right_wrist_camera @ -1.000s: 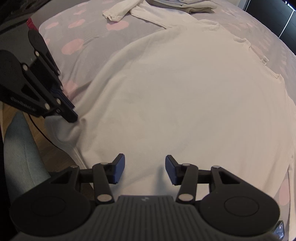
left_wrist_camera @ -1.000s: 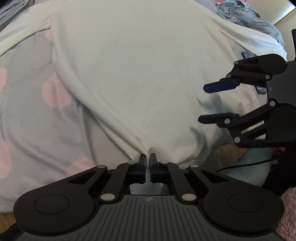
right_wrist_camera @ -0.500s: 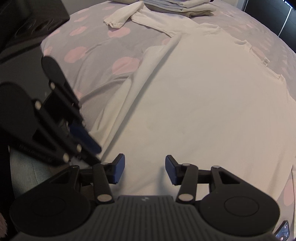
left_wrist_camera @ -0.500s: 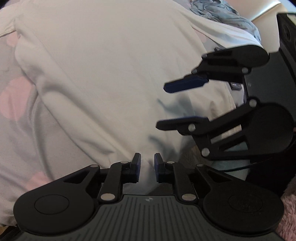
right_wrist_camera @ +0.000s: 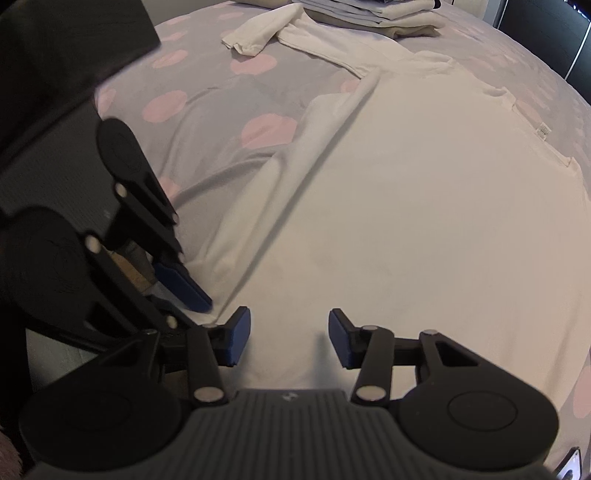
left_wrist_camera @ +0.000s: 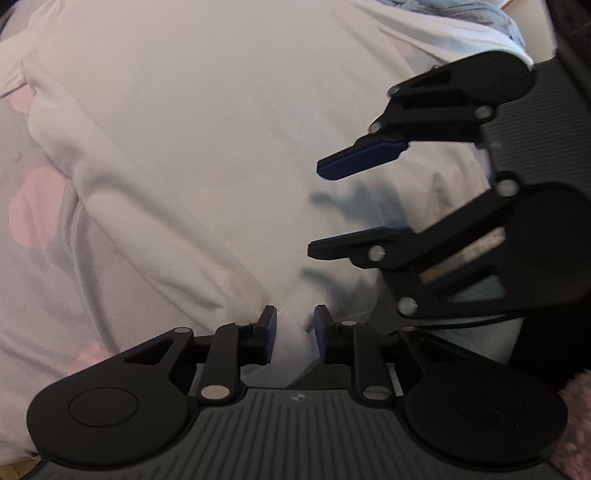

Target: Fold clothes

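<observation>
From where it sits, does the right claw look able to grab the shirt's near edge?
Probably yes: the right claw is open above the white shirt, with only the left claw close beside it, not blocking.

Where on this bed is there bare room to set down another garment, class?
Bare spotted bedsheet lies between the white shirt and its spread sleeve. The far end is crowded by folded clothes; the near edge holds both the left gripper and right gripper.

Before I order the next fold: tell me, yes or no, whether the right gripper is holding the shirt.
No, the right gripper hangs open over the white shirt, pinching nothing.
</observation>
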